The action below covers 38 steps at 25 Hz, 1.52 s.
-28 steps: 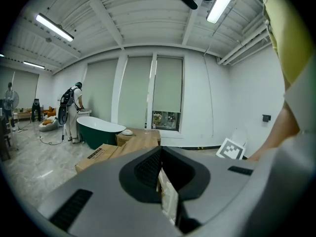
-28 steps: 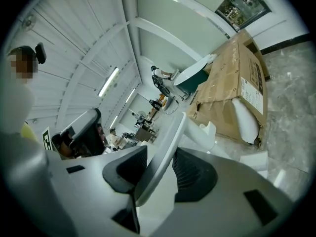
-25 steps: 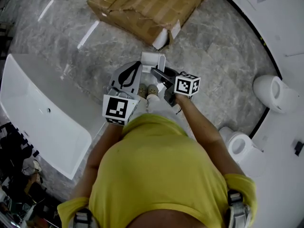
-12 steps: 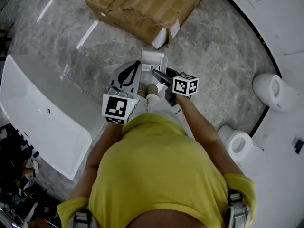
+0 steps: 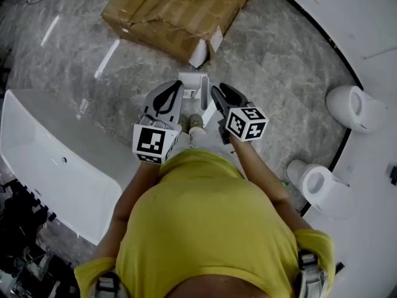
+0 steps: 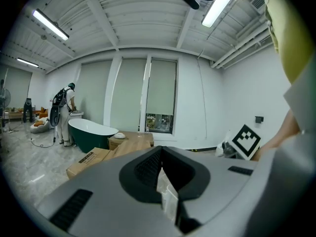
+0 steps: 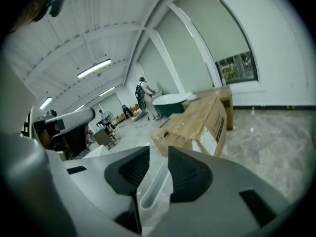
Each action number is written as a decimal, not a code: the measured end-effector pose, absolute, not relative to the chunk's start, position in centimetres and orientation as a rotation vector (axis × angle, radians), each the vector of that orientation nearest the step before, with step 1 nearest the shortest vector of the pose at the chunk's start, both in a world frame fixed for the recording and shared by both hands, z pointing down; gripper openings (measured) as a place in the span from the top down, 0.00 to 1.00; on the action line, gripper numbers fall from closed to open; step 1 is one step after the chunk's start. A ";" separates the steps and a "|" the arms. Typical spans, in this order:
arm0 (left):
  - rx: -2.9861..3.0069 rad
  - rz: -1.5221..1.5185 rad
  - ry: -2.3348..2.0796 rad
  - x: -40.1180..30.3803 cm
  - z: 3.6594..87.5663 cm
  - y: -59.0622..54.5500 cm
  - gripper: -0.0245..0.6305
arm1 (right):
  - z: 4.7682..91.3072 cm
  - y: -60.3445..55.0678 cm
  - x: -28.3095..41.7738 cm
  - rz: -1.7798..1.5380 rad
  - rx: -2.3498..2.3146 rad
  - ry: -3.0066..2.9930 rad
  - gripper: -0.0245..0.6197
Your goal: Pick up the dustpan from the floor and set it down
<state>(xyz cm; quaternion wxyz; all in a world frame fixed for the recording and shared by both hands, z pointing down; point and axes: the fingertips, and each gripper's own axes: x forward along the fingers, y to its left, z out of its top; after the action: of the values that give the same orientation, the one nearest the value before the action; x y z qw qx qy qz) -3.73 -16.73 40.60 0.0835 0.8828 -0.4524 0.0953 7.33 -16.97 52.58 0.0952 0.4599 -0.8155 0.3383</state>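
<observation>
The white dustpan (image 5: 193,82) sits in front of the person's shoes in the head view, between my two grippers. Its white, channel-shaped handle (image 7: 154,189) runs up between the jaws of my right gripper (image 5: 217,90), which are closing against it. In the right gripper view the handle fills the lower part of the gap at my right gripper (image 7: 158,152). My left gripper (image 5: 178,84) hangs just left of the dustpan. Its tips meet in the left gripper view (image 6: 160,149), and a white piece of the dustpan (image 6: 167,195) shows through the gap beneath them.
A large, torn cardboard box (image 5: 173,11) lies on the marble floor just beyond the dustpan. A white bathtub (image 5: 56,160) stands to the left. Two white toilets (image 5: 353,113) (image 5: 319,188) stand to the right by a curved white wall. Far off, a person (image 6: 64,115) stands beside a green tub.
My right gripper has lifted and rolled, so its grey jaws now point away beside the dustpan instead of tilting across it. The left gripper has stayed where it was.
</observation>
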 end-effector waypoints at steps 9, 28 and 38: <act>2.734 0.205 -1.351 -1.8 36.4 -18.1 0.96 | 37.1 -19.1 9.8 0.266 1.696 -2.525 0.94; 2.784 -0.002 -1.553 -2.7 25.7 -20.2 0.96 | 26.6 -19.4 10.5 -0.082 1.840 -2.605 0.95; 2.781 -0.003 -1.549 -2.4 26.0 -20.3 0.96 | 27.2 -19.7 10.9 -0.058 1.833 -2.597 0.95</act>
<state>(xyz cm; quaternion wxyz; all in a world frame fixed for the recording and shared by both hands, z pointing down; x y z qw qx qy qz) -2.43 -20.33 25.95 -0.0211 0.8734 -0.4865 -0.0008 10.86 -19.74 27.24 -0.0189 0.5764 -0.8167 -0.0182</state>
